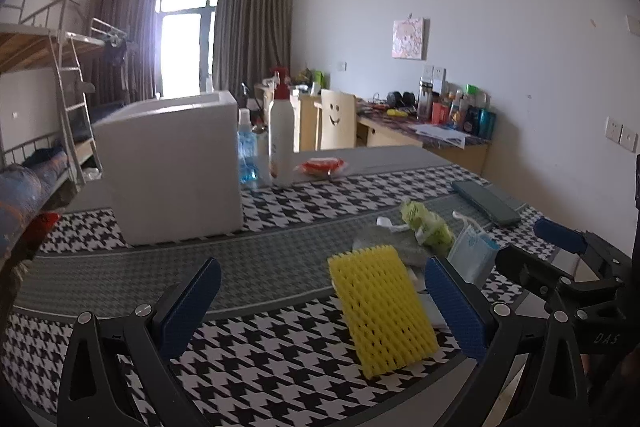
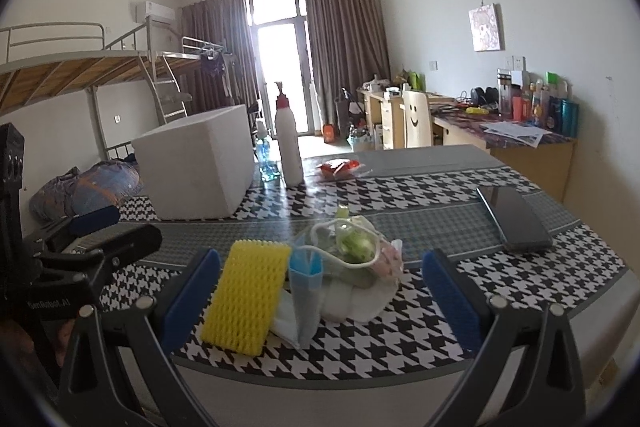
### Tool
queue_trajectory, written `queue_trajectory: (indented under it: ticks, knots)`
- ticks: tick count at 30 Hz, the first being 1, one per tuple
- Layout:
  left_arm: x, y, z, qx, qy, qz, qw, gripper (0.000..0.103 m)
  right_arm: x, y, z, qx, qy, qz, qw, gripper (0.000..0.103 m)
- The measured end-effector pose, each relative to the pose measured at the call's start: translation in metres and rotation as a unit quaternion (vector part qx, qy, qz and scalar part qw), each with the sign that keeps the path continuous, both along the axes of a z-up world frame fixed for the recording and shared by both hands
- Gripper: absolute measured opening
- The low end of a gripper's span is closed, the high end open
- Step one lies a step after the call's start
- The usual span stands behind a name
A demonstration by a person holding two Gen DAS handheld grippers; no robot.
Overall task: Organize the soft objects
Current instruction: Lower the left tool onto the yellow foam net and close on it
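On the houndstooth-patterned tabletop [image 2: 420, 187] lies a small heap of soft things: a yellow foam mesh sleeve [image 2: 248, 297], a light blue face mask [image 2: 306, 281] propped just beside it, and behind them what looks like a crumpled clear bag with green contents [image 2: 352, 243], though its shape is hard to make out. The left claw [image 1: 322, 301] hangs spread wide, the yellow sleeve between its blue fingers [image 1: 188, 307], untouched. The right claw [image 2: 320, 301] is likewise spread, empty, facing the heap. Farther back stand a white foam box [image 2: 196, 171] and a white pump bottle with red collar [image 2: 288, 143]; a dark phone [image 2: 516, 219] lies to the right.
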State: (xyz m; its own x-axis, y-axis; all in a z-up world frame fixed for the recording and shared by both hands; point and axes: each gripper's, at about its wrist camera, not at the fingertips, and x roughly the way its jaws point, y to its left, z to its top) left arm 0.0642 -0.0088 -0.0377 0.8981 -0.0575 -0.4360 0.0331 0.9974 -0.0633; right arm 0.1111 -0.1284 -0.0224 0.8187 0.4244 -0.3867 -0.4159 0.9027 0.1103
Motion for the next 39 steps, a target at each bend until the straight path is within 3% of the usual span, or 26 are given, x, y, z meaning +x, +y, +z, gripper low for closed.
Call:
queue_trajectory:
  ticks: [26,32,34,39]
  knots:
    - [0.036,-0.016,-0.044,-0.027,0.107,-0.031,0.9935,0.101,0.014,-0.014,-0.028,-0.004,0.055,-0.013,0.998,0.1]
    - [0.043,-0.02,-0.05,-0.029,0.129,-0.045,0.9902,0.093,0.015,-0.016,-0.033,0.0,0.062,-0.011,0.998,0.097]
    - [0.045,-0.023,-0.053,-0.027,0.138,-0.051,0.9887,0.088,0.017,-0.017,-0.035,0.002,0.069,-0.008,0.998,0.089]
    - [0.049,-0.025,-0.058,-0.034,0.153,-0.056,0.9861,0.079,0.02,-0.019,-0.041,0.006,0.085,-0.001,0.996,0.083]
